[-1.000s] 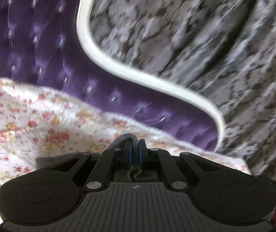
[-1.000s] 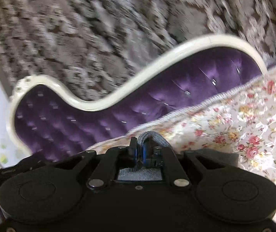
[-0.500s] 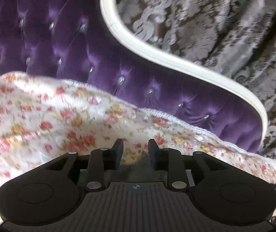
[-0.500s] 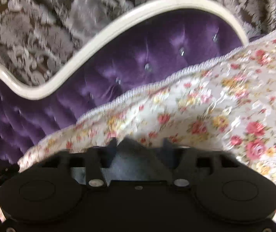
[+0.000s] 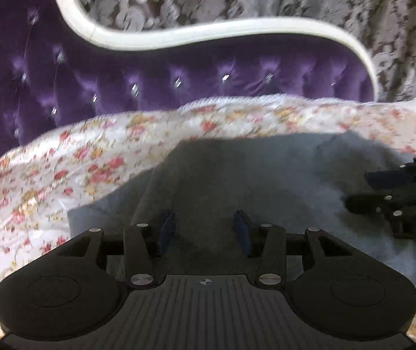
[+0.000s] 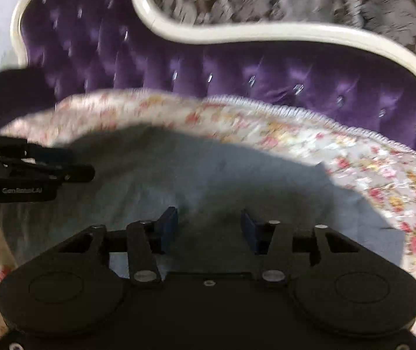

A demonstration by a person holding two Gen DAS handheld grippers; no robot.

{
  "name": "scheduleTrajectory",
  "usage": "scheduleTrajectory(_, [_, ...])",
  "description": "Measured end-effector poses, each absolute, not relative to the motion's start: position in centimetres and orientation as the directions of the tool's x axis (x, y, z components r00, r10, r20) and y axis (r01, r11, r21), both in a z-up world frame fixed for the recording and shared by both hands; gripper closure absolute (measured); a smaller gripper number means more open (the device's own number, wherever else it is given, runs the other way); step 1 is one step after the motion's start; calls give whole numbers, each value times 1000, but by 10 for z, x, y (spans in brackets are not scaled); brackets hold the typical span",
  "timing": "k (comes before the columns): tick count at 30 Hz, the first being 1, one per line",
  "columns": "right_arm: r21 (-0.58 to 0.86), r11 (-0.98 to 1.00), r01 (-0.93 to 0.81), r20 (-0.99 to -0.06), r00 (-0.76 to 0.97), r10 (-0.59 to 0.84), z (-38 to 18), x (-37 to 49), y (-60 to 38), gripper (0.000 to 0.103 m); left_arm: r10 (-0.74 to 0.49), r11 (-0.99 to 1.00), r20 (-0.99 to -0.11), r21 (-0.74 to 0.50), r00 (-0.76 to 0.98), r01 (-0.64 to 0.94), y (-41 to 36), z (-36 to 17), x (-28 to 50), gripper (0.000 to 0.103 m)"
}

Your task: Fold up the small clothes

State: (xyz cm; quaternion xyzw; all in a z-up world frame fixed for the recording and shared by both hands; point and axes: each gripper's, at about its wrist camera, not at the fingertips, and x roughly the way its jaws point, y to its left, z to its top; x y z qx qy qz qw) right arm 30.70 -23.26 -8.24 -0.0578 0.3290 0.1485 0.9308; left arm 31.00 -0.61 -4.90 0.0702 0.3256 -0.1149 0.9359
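Headboard: purple tufted velvet with a cream curved frame, standing behind the bed at the far edge of both views; patterned grey curtain behind it.
Bedspread: floral print, covers the bed and serves as the folding surface; its fringed edge runs along the foot of the headboard.
Garment: small grey-blue cloth lying flat on the bedspread, directly ahead of both grippers. Upper edge runs fairly straight across; a paler lower layer shows at the left. Judged laid out so that the next fold can be taken from the near side.
Left gripper: jaws wide apart, nothing between them; blue pads sit just above the cloth, whether touching cannot be told. Pose: low over the near part of the garment, aimed forward at the headboard, roughly level.
Right gripper: jaws wide, empty, over the right half of the garment. Pose: parallel to the left one, low, pointing the same way.
Spacing: each gripper shows at the edge of the other's view, so they sit side by side, near but apart.
Image quality: both views motion-blurred; fine folds of the cloth are not readable.
Judgement: garment released and resting; neither tool bears any load; a fresh grasp of an edge seems next.
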Motion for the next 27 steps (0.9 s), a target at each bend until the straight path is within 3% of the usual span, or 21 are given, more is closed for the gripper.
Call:
scheduleTrajectory(5, [69,978,-195,-679,709,189,-87,360,-239,51,-91,994,-655,-10,750,112,18,-55,344,59])
scheduleTrajectory(8, [77,984,-158,-667,725,169,-82,373,-246,52,-118,993,-653,-77,748,90,29,-47,343,59])
scheduleTrajectory(13, [65,954,-292,-578,768,274,-71,353,-240,51,-138,990,-589,-79,796,113,31,-41,300,59])
scheduleTrajectory(17, [-4,939,-345,-599,752,274,-79,361,-220,52,-179,984,-575,-119,798,134,32,-42,277,59])
scheduleTrajectory(22, [26,950,-312,-624,737,259,-85,379,-210,52,-196,980,-569,-128,799,150,34,-41,262,58])
scheduleTrajectory(23, [27,952,-305,-634,731,252,-86,381,-208,57,-197,980,-572,-129,796,150,35,-41,262,58])
scheduleTrajectory(24, [23,954,-299,-643,726,243,-88,382,-206,81,-199,980,-574,-133,794,149,36,-41,261,58])
scheduleTrajectory(25, [14,956,-293,-652,722,231,-90,384,-204,97,-200,980,-574,-136,794,148,37,-42,261,58])
scheduleTrajectory(27, [-4,952,-306,-650,724,230,-90,379,-202,96,-198,980,-572,-138,796,145,40,-42,258,58])
